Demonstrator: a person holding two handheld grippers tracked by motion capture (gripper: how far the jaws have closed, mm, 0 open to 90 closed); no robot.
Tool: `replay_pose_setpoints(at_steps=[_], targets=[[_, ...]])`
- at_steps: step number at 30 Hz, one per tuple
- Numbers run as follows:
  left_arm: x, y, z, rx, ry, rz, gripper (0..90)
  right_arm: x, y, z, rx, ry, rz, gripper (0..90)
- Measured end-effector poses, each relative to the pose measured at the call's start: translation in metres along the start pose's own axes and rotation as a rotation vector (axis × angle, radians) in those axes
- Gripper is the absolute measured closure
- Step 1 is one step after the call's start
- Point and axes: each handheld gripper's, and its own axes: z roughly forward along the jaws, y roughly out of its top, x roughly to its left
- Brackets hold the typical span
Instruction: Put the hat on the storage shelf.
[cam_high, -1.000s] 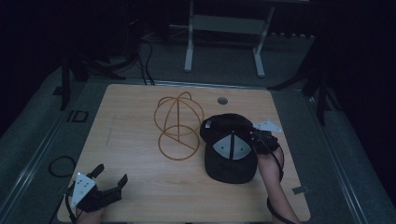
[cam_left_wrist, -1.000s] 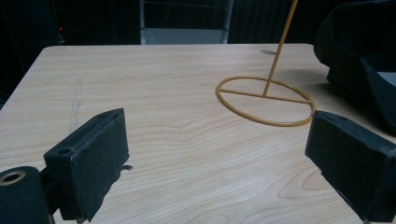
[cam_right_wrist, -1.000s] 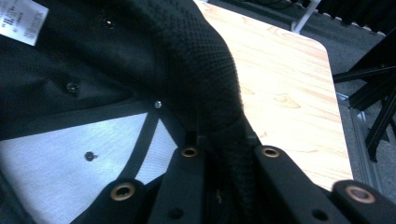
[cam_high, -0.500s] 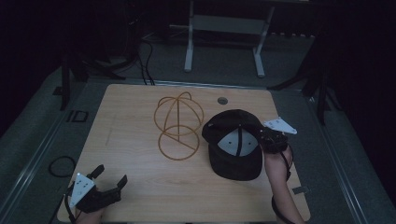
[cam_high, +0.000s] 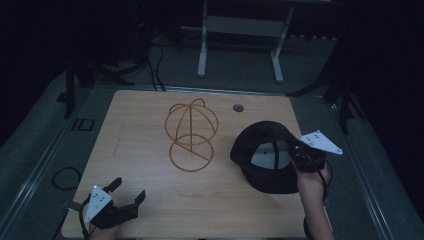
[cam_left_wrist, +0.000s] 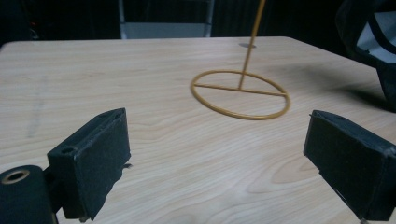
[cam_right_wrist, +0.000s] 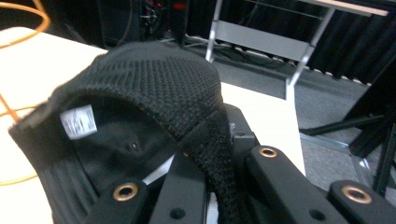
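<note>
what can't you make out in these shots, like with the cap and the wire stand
- Print on the cap's white label: blurred, right gripper view.
- Wire stand's dome: cut off by the top edge, left gripper view.
- Right gripper's pads: hidden by the cap strap, both views.

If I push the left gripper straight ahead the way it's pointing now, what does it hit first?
Probably the gold wire stand: its base ring lies dead ahead between the open jaws of the left gripper, with bare table in between. The black cap sits off to the right, likely outside that line.
</note>
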Motion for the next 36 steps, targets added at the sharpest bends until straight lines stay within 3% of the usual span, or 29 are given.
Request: replay_pose_setpoints(at_steps=[5, 6, 7, 8, 9, 10, 14, 26, 36], targets=[[-0.015, 0.004, 0.007, 0.022, -0.052, 0.020, 7.6, -0.001, -0.001, -0.010, -0.014, 0.038, 0.018, 88.2], [-0.024, 0.007, 0.011, 0.023, -0.090, 0.023, 7.6, 0.000, -0.001, -0.014, -0.029, 0.058, 0.027, 88.2], [-0.024, 0.007, 0.011, 0.023, -0.090, 0.023, 7.6, 0.000, -0.001, -0.014, -0.029, 0.058, 0.027, 88.2], [-0.033, 0.010, 0.016, 0.030, -0.122, 0.036, 7.6, 0.001, -0.001, -0.019, -0.037, 0.074, 0.034, 88.3], [-0.033, 0.010, 0.016, 0.030, -0.122, 0.036, 7.6, 0.002, -0.001, -0.020, -0.042, 0.078, 0.033, 88.2], [-0.042, 0.014, 0.021, 0.042, -0.143, 0.049, 7.6, 0.004, 0.000, -0.022, -0.047, 0.084, 0.031, 88.2], [-0.058, 0.020, 0.030, 0.056, -0.186, 0.061, 7.6, 0.010, 0.003, -0.029, -0.070, 0.110, 0.029, 88.2], [-0.092, 0.036, 0.060, 0.051, -0.279, 0.086, 10.3, 0.033, 0.014, -0.044, -0.124, 0.190, 0.005, 88.2], [-0.116, 0.049, 0.083, 0.079, -0.342, 0.104, 10.7, 0.053, 0.019, -0.047, -0.145, 0.262, -0.008, 88.1]])
